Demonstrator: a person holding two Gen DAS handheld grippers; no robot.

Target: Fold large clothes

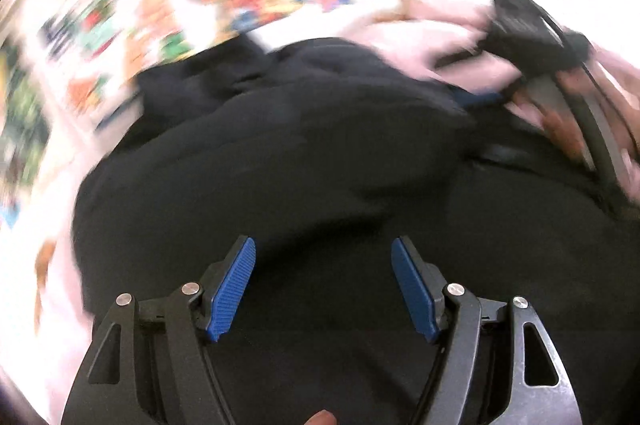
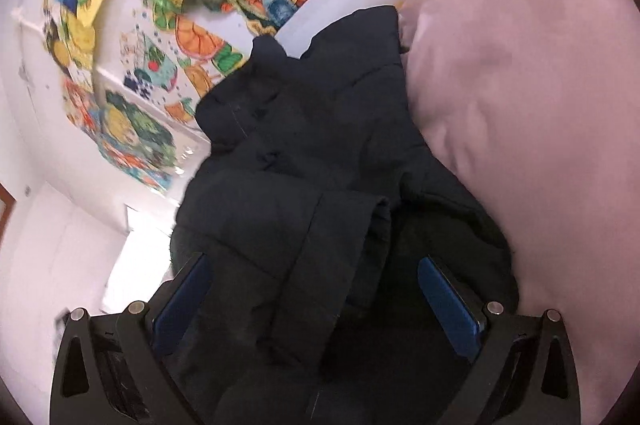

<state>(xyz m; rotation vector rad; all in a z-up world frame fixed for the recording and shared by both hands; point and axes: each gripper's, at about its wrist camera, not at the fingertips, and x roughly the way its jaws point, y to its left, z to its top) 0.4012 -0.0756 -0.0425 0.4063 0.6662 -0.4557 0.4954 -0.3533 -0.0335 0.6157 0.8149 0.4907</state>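
Jacket [image 2: 304, 161] runs lengthwise straight ahead of R gripper [image 2: 316, 289], jaws spread around its fold; L gripper [image 1: 324, 289] spread, empty.

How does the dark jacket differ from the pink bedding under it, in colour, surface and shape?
The jacket is very dark, almost black; the bedding is pale pink. The jacket has stitched, padded panels and a folded flap; the bedding looks smooth, without seams. The jacket lies bunched in a narrow heap with uneven edges; the bedding spreads wide and rounded beside and below it. Both are soft cloth, and the jacket rests on the bedding.
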